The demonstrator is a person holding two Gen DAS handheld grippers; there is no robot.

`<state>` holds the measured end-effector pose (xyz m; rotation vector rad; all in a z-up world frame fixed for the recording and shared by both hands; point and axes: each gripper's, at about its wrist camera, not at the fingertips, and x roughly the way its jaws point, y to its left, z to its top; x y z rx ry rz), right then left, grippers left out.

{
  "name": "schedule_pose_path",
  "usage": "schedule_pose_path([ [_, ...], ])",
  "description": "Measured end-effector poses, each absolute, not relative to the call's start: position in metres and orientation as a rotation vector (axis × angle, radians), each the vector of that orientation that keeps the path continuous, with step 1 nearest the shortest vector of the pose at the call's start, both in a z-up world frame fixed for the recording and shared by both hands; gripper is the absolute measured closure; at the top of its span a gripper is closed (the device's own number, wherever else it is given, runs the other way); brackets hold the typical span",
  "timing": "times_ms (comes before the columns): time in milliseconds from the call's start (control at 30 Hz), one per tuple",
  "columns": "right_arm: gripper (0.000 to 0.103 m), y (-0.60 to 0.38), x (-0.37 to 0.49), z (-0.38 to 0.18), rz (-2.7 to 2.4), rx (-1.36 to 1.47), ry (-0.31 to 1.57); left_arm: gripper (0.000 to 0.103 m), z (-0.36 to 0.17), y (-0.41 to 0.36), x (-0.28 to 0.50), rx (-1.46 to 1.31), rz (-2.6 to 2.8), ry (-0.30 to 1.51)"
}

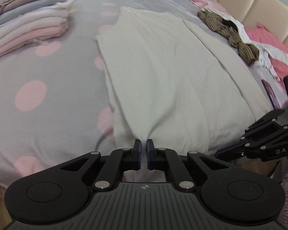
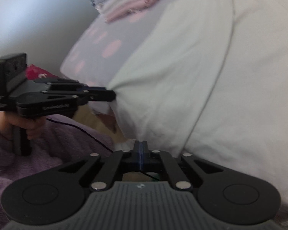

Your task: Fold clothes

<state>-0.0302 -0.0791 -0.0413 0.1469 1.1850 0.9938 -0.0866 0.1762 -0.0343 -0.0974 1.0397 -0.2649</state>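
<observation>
At the bed's near edge we have the left gripper [image 1: 143, 147] and right gripper [image 2: 141, 145], marked "DAS", jaws clamped on the cream garment [image 1: 163, 72]; folded stack [image 1: 28, 19] sits at far-left corner.

The cream garment [image 1: 163, 76] at centre frame is soft matt cloth, the dotted bedspread [image 1: 48, 95] at left smooth fabric, the brown item [image 1: 230, 32] at upper right ribbed corduroy-like cloth, and the left gripper [image 1: 143, 149] matt black plastic with shiny metal pins.
</observation>
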Motion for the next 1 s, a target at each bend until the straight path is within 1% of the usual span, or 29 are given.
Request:
schedule_pose_path([
  [100,0.103,-0.075,-0.029,-0.041,0.994,0.138,1.185,0.1,-0.026,0.186,-0.089,-0.137,-0.241,1.035],
  [133,0.103,-0.074,-0.027,-0.045,0.97,0.119,1.199,0.1,-0.032,0.188,-0.086,-0.162,-0.242,1.054],
  [200,0.098,-0.073,-0.023,-0.055,0.917,0.102,1.23,0.1,-0.043,0.188,-0.079,-0.172,-0.247,1.095],
  [267,0.096,-0.072,-0.019,-0.063,0.866,0.088,1.252,0.1,-0.051,0.186,-0.074,-0.164,-0.247,1.123],
  [333,0.085,-0.071,-0.016,-0.065,0.84,0.07,1.239,0.099,-0.054,0.186,-0.073,-0.172,-0.24,1.135],
  [367,0.074,-0.071,-0.016,-0.067,0.839,0.075,1.237,0.099,-0.054,0.187,-0.073,-0.178,-0.239,1.139],
  [400,0.067,-0.07,-0.015,-0.068,0.838,0.081,1.235,0.097,-0.055,0.188,-0.073,-0.188,-0.242,1.144],
  [433,0.067,-0.069,-0.014,-0.07,0.839,0.086,1.235,0.092,-0.056,0.189,-0.073,-0.194,-0.245,1.15],
  [467,0.067,-0.067,-0.014,-0.073,0.843,0.09,1.238,0.09,-0.057,0.189,-0.073,-0.19,-0.245,1.155],
  [633,0.068,-0.059,-0.011,-0.086,0.862,0.128,1.243,0.09,-0.064,0.187,-0.075,-0.173,-0.247,1.182],
  [667,0.074,-0.059,-0.01,-0.087,0.863,0.143,1.247,0.091,-0.064,0.188,-0.075,-0.176,-0.25,1.18],
  [700,0.098,-0.06,-0.01,-0.087,0.863,0.16,1.253,0.091,-0.063,0.188,-0.076,-0.179,-0.253,1.178],
  [733,0.102,-0.062,-0.009,-0.087,0.865,0.182,1.258,0.094,-0.062,0.188,-0.076,-0.183,-0.256,1.176],
  [767,0.102,-0.065,-0.008,-0.085,0.869,0.212,1.262,0.097,-0.061,0.189,-0.077,-0.186,-0.259,1.174],
  [833,0.103,-0.07,-0.009,-0.077,0.879,0.246,1.261,0.098,-0.061,0.189,-0.078,-0.193,-0.27,1.172],
  [1000,0.103,-0.08,-0.014,-0.058,0.839,0.197,1.25,0.098,-0.065,0.186,-0.074,-0.179,-0.285,1.202],
])
